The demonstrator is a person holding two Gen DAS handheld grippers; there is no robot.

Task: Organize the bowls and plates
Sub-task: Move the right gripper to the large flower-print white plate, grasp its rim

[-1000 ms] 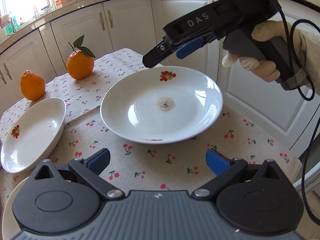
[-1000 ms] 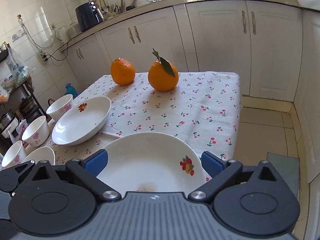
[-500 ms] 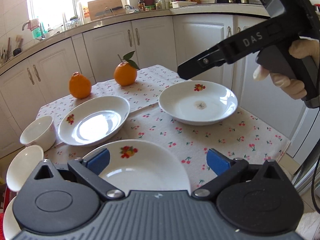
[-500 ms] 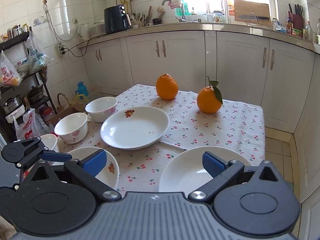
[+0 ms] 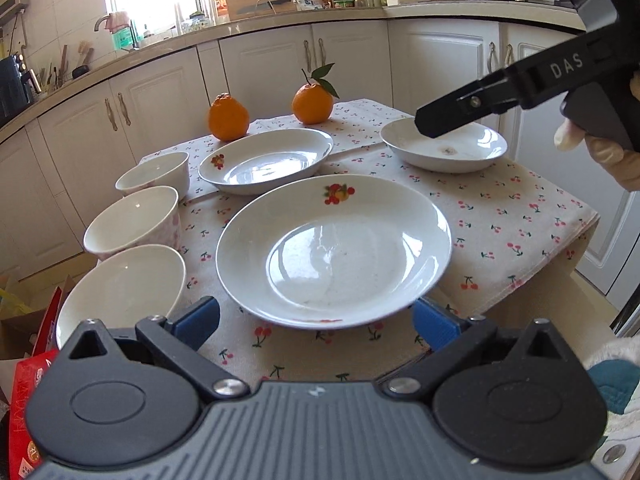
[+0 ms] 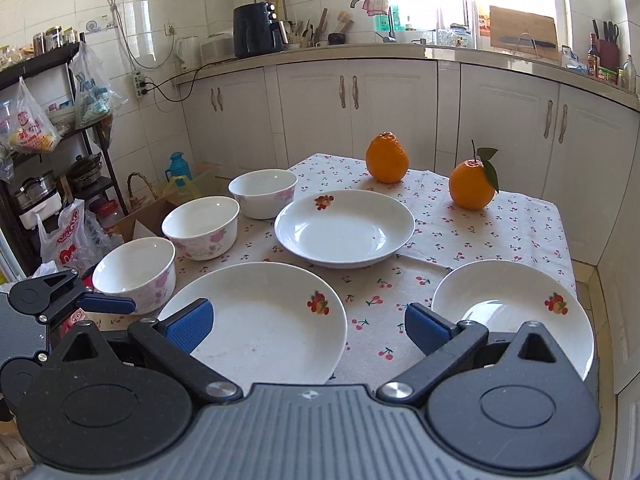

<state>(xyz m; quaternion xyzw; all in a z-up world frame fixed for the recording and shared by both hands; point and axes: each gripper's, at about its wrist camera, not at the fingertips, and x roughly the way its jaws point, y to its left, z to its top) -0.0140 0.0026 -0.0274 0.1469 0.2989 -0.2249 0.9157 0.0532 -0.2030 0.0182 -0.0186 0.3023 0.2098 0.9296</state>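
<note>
Both grippers hang wide open and empty, left gripper [image 5: 316,318] before the near plate [image 5: 334,252]. Nothing stacked yet. Next: clamp that rim, right gripper [image 6: 308,326] standing by.

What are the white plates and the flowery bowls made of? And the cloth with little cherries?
The plates look like glazed ceramic or porcelain: smooth, white, with bright window glare on them. The bowls seem the same, glossy inside with pink flower prints outside. The tablecloth looks like woven cotton or linen: matte, with folds and a draped edge. Hard plastic dishes could look similar, so I cannot be certain.
</note>
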